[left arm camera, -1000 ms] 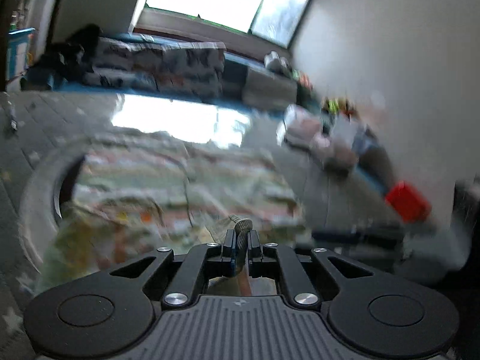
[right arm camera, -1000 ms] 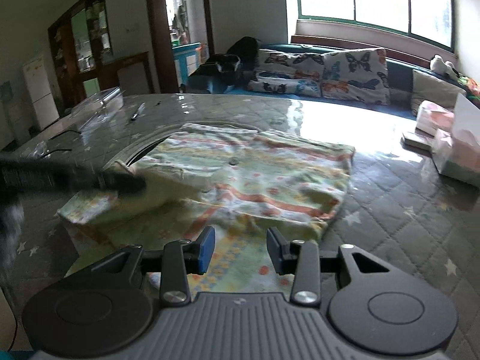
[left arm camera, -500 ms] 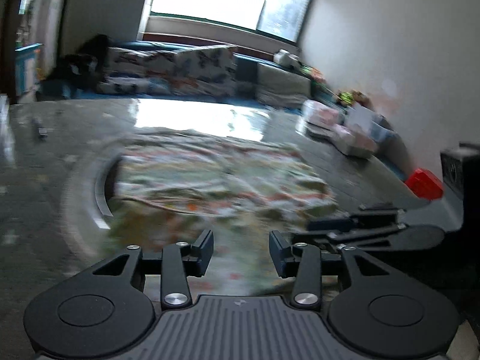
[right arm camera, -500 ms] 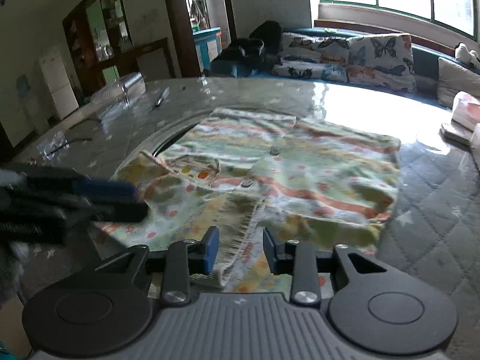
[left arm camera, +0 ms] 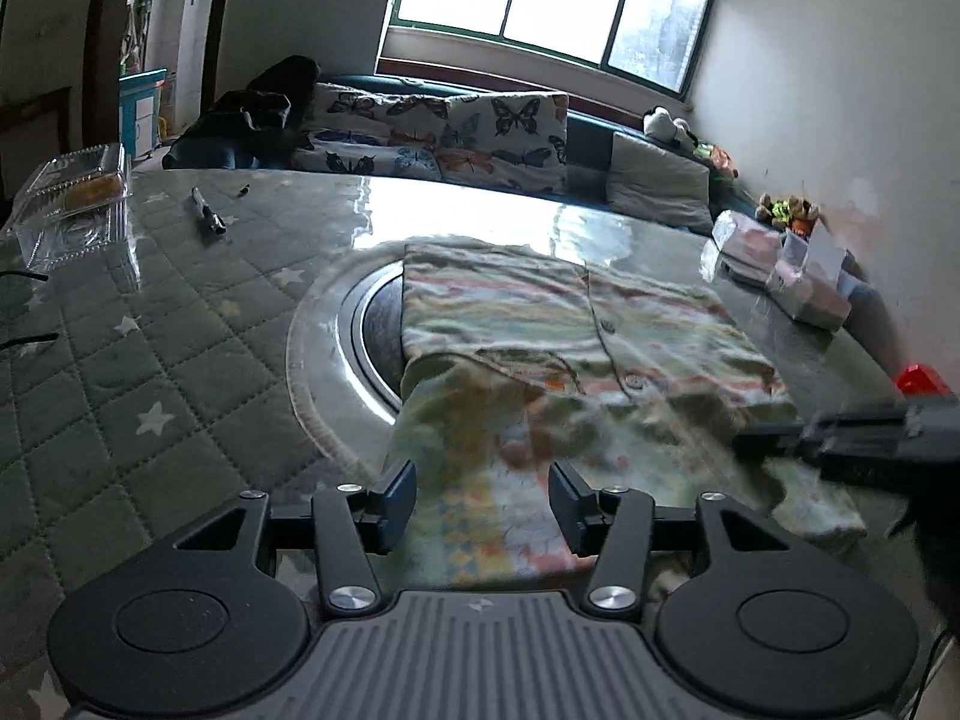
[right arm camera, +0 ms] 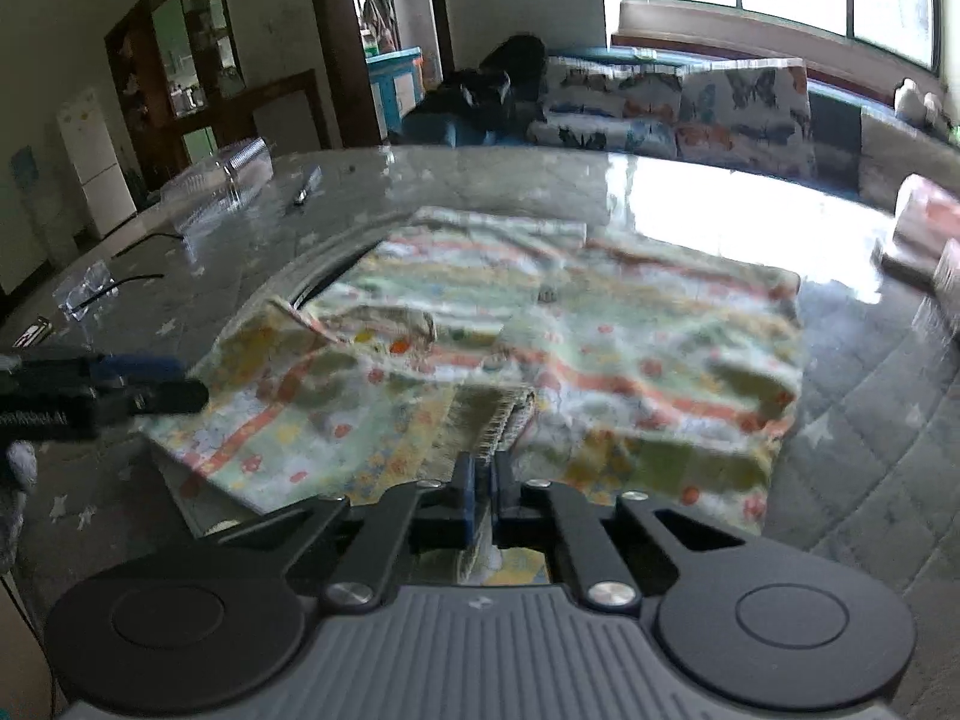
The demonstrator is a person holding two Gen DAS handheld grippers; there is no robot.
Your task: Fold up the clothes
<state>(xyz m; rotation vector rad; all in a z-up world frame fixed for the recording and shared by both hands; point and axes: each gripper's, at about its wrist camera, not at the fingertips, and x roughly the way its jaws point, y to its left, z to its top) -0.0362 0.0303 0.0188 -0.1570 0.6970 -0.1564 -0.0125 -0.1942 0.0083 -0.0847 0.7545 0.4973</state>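
The shirt (left arm camera: pixel 576 360) lies spread on the table (left arm camera: pixel 150 360), over the round glass ring (left arm camera: pixel 336 330) in the middle of it. It is a light shirt with orange and green stripes and small flowers, and a row of buttons goes down its middle. The near part is folded and wrinkled, and one sleeve lies over the body of the shirt.

My right hand-held gripper (right arm camera: pixel 483 480) is closed on the near edge of the shirt (right arm camera: pixel 540 348); a ribbed fold of cloth is pinched between its two fingers and rises a little from the table (right arm camera: pixel 870 450). My left hand-held gripper (left arm camera: pixel 483 492) has its fingers wide apart and holds nothing; the near hem of the shirt is seen between them, and I cannot tell if they touch the cloth. In the left wrist view my right hand-held gripper (left arm camera: pixel 774 438) reaches in from the right side at the shirt's edge.

On the far left of the table there is a clear plastic box (left arm camera: pixel 72 204), and near it a dark pen (left arm camera: pixel 207 217). On the right side there are some pink packets (left arm camera: pixel 780 270). Behind the table stands a sofa with butterfly cushions (left arm camera: pixel 456 138), under a big window (left arm camera: pixel 552 0).
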